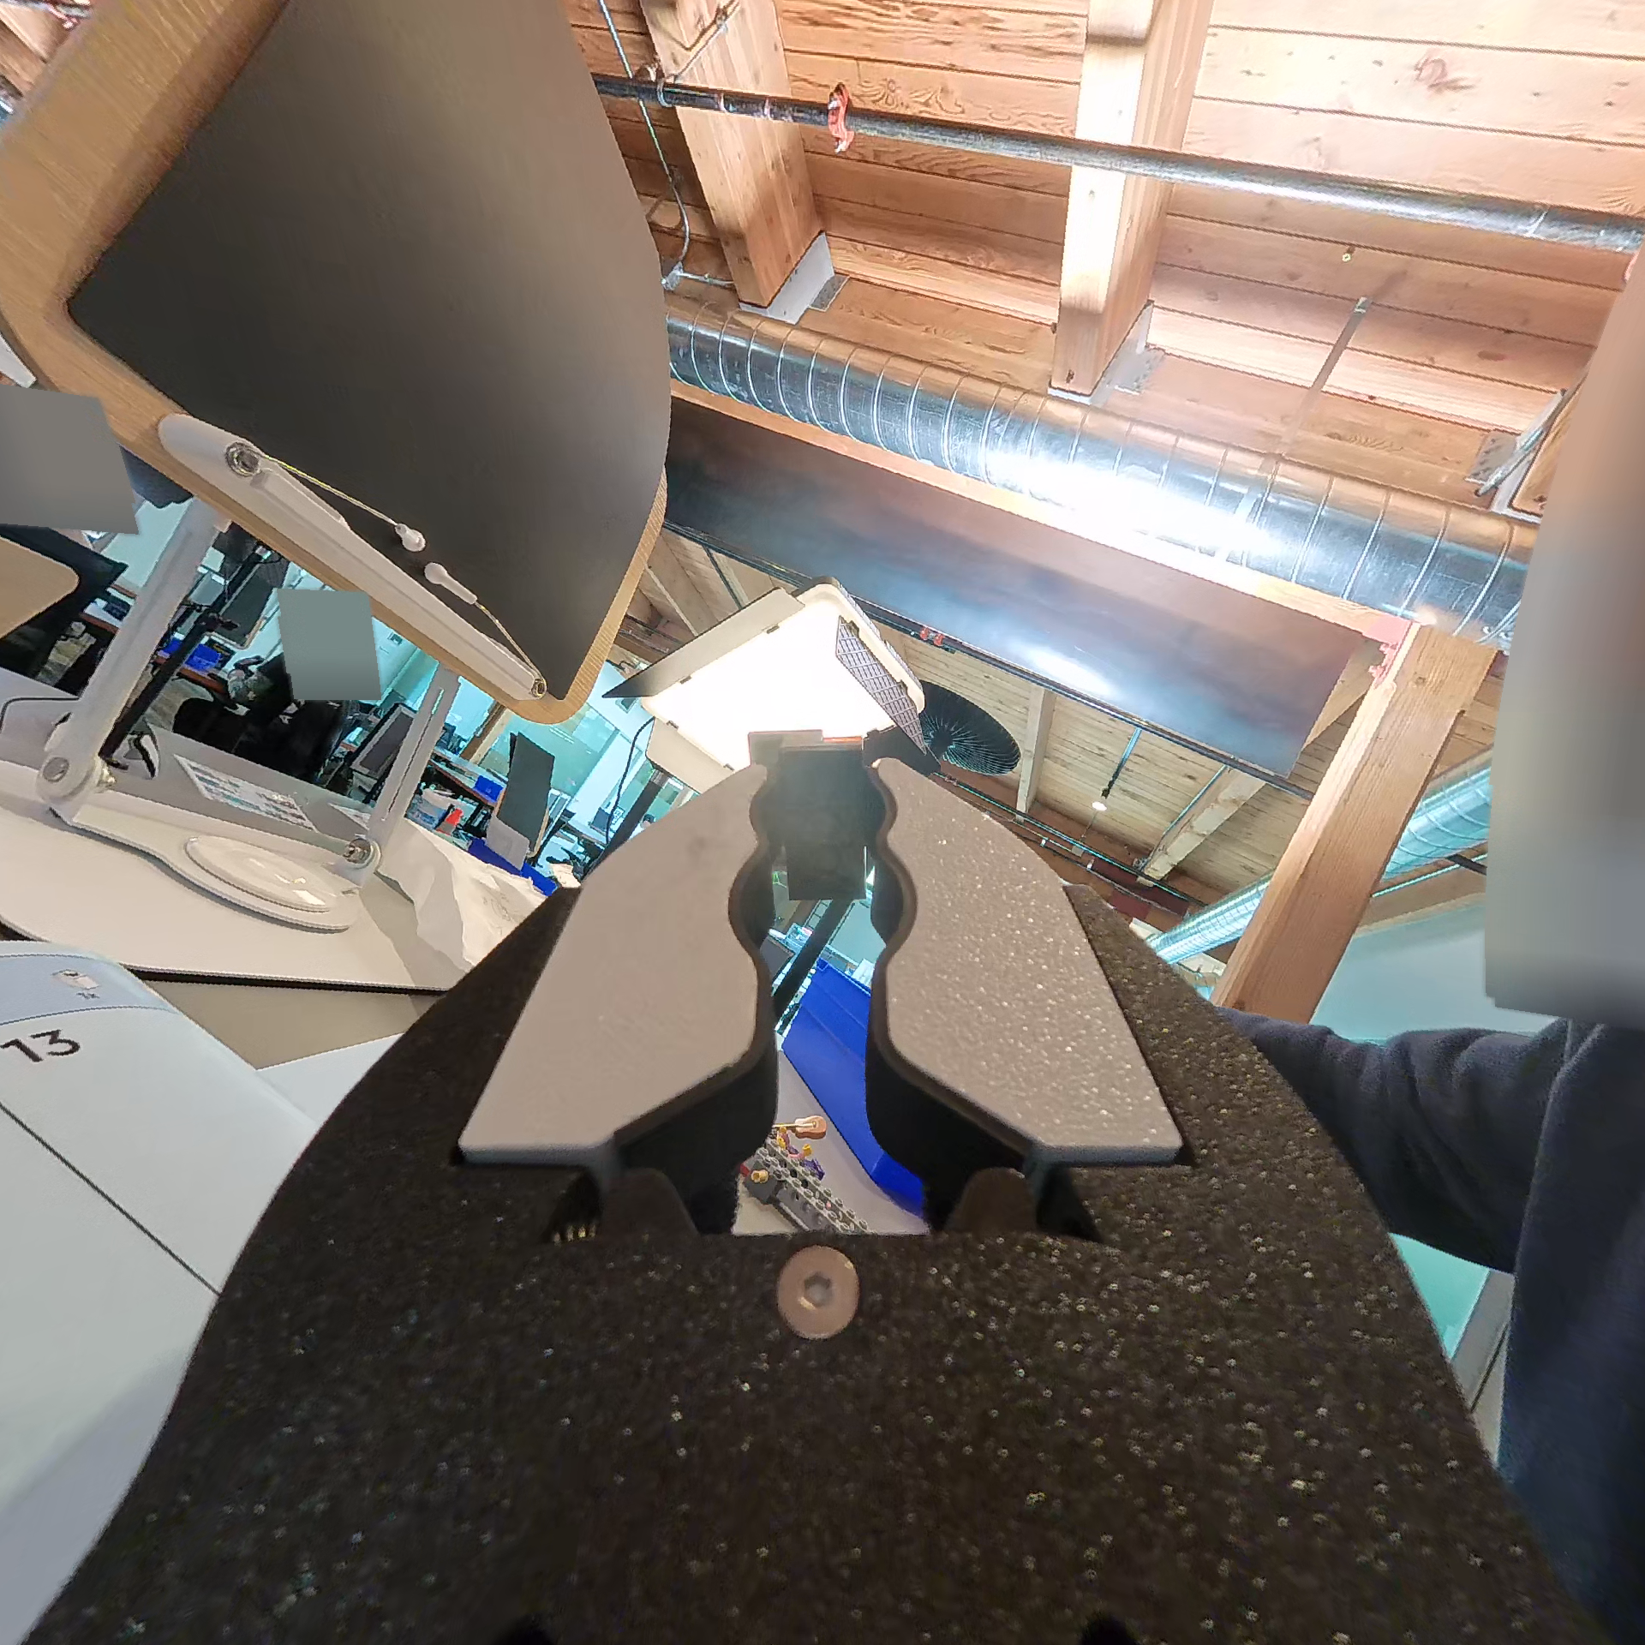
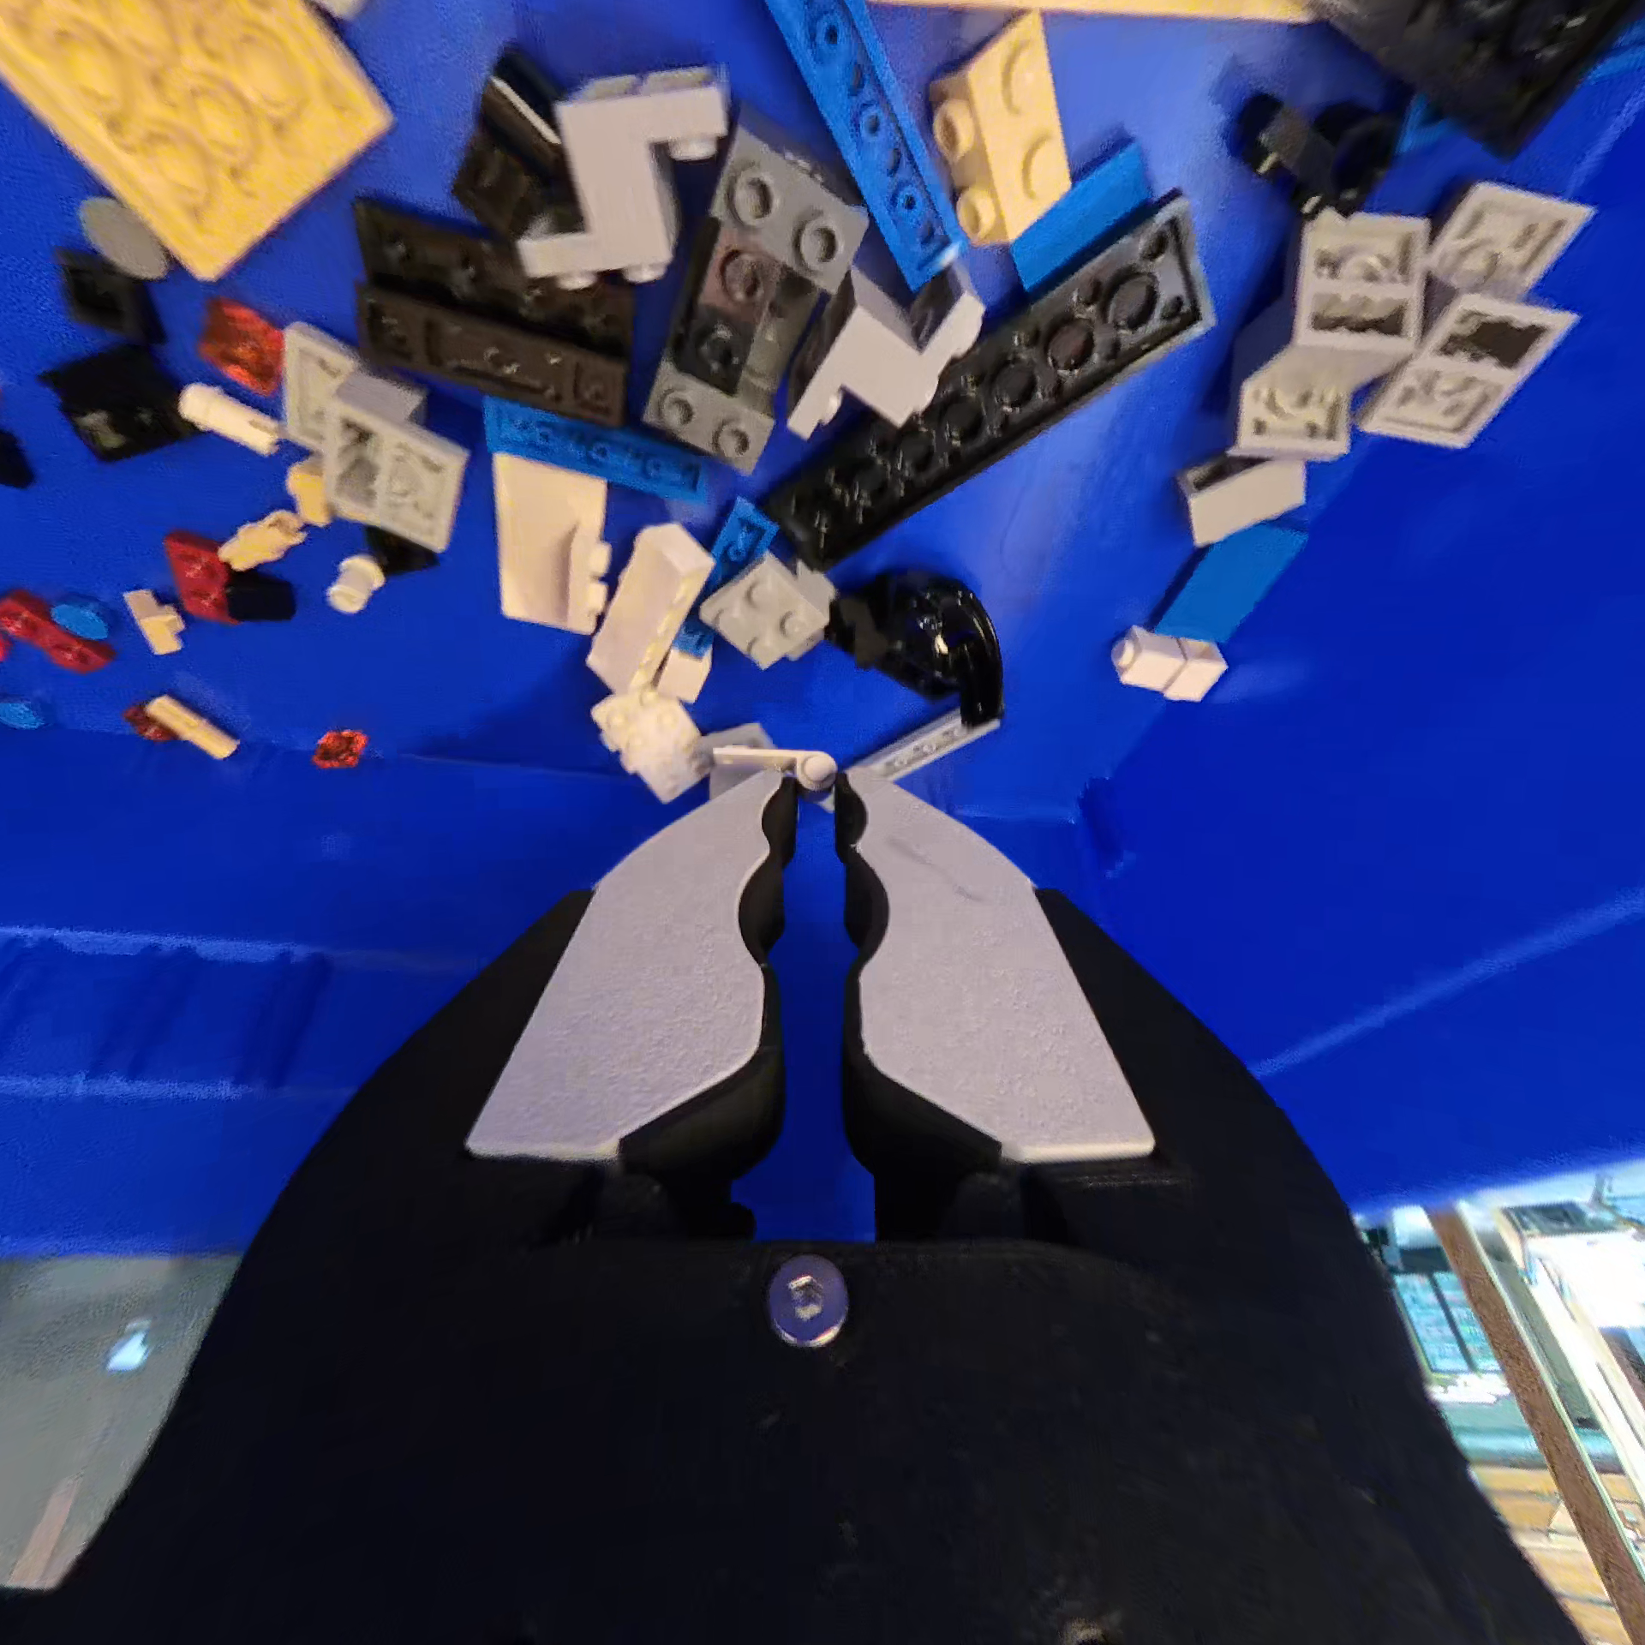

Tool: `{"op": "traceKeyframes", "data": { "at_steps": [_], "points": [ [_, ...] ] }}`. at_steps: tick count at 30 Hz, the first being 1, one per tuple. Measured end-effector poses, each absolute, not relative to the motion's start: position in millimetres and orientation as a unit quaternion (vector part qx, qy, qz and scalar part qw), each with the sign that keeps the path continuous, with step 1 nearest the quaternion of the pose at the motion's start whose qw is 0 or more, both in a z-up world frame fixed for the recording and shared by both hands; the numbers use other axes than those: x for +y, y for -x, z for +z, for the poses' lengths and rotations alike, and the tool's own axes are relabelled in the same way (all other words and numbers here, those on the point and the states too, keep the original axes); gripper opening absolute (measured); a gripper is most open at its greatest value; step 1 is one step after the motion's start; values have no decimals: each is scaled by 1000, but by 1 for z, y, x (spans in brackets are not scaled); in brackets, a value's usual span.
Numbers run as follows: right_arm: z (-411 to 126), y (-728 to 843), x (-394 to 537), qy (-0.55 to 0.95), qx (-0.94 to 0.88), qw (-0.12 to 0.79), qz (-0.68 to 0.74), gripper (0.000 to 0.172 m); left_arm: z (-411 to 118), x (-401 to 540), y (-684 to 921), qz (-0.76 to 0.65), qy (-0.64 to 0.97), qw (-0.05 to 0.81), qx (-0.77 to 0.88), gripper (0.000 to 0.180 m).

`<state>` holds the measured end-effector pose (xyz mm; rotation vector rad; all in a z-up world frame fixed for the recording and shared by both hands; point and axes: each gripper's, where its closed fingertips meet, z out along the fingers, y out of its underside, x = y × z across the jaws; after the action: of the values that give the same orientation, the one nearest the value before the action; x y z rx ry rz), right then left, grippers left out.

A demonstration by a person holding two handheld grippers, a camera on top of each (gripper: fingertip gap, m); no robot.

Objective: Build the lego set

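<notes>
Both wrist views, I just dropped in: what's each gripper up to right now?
The left gripper is raised toward the ceiling, its fingers closed on a dark block-shaped piece in front of a lit light panel. The right gripper reaches into a blue bin of loose building bricks, its nearly closed fingertips pinching a small light grey piece.

Probably an open-plan workshop office: timber ceiling (image 1: 1335,133), metal duct (image 1: 1068,445), desks with monitors (image 1: 383,757)
</notes>
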<state>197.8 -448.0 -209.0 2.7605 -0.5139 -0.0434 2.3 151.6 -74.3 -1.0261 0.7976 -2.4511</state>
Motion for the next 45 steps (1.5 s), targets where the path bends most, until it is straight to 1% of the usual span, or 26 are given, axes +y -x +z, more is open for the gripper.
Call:
{"op": "traceKeyframes", "data": {
  "at_steps": [2, 4, 7, 10, 13, 16, 19, 23, 28, 32, 36, 38, 40, 43, 45],
  "points": [
    [-190, -195, -436, -974, -182, 137, 6, 8, -74, 152, -2, -869, 364, 182, 282, 17],
    [-167, -185, -406, -981, -170, 89, 23, 8, -74, 151, -2, -869, 362, 183, 283, 17],
    [-139, -147, -334, -993, -111, 3, 30, 8, -72, 152, -2, -867, 360, 192, 287, 17],
    [-129, -94, -265, -998, -35, -34, 33, 8, -65, 166, 8, -870, 348, 226, 267, 17],
    [-142, -37, -210, -998, 24, -54, 6, 8, -59, 186, 21, -871, 338, 259, 243, 17],
    [-174, 12, -175, -995, 60, -62, -41, 8, -57, 204, 29, -872, 334, 282, 222, 17],
    [-211, 34, -157, -994, 72, -57, -53, 8, -54, 214, 37, -874, 327, 295, 206, 17],
    [-235, 44, -147, -994, 68, -71, -55, 8, -50, 220, 45, -879, 314, 304, 192, 17],
    [-235, 42, -142, -992, 54, -96, -54, 8, -51, 224, 45, -879, 315, 305, 188, 17],
    [-227, 40, -142, -991, 45, -115, -51, 16, -52, 218, 40, -880, 316, 296, 198, 17],
    [-194, 29, -148, -986, 20, -158, -50, 18, -53, 217, 37, -879, 319, 291, 203, 17],
    [-165, 8, -166, -984, -6, -175, -34, 18, -53, 217, 37, -879, 321, 290, 203, 17],
    [-133, -29, -198, -983, -39, -179, 10, 18, -54, 217, 37, -880, 321, 287, 200, 17],
    [-99, -93, -269, -982, -89, -140, 87, 17, -55, 214, 33, -882, 322, 279, 201, 17],
    [-97, -125, -317, -985, -90, -96, 115, 18, -56, 210, 30, -882, 322, 275, 206, 17]
  ]
}}
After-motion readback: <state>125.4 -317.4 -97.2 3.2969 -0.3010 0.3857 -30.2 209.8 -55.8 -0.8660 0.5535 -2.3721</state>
